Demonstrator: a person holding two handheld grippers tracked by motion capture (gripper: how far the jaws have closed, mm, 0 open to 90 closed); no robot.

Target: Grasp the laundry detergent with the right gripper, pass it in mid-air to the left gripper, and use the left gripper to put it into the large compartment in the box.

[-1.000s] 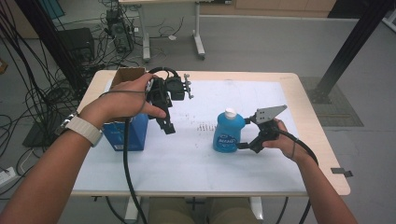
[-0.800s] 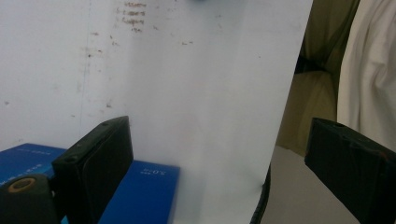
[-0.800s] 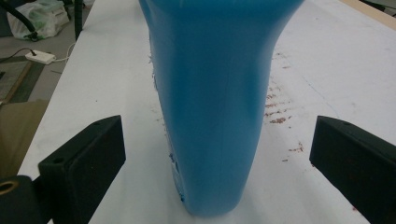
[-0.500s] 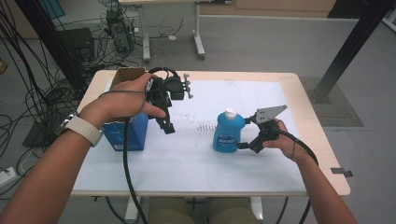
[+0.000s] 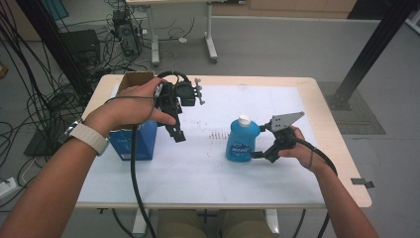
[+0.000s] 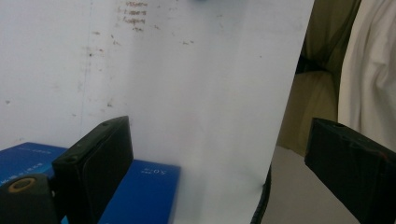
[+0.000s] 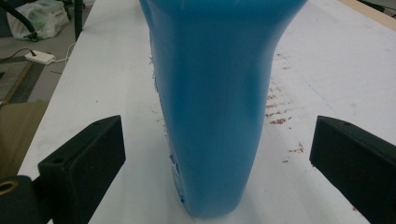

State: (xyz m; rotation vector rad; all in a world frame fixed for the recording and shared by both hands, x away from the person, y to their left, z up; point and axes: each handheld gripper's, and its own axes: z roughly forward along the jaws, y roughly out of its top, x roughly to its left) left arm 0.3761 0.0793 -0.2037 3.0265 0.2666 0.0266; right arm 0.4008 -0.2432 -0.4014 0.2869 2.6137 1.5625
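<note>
From my right gripper (image 7: 219,154), the translucent blue plastic bottle (image 7: 219,102) ahead of the claw runs off the top edge, so I cannot see its cap or label there. Its base meets the bottom edge, possibly just cut. From my left gripper (image 6: 219,154), the dark blue cardboard box (image 6: 135,186) below the near jaw is cropped, its white print too blurred to read. In the high view, my hand hides most of that claw's body.

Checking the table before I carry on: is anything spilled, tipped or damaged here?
Nothing is tipped: the blue bottle stands upright, capped, between the open jaws of the right hand-held gripper. The one oddity is a patch of small brown specks on the white table cover beside it, like dried stains.
</note>
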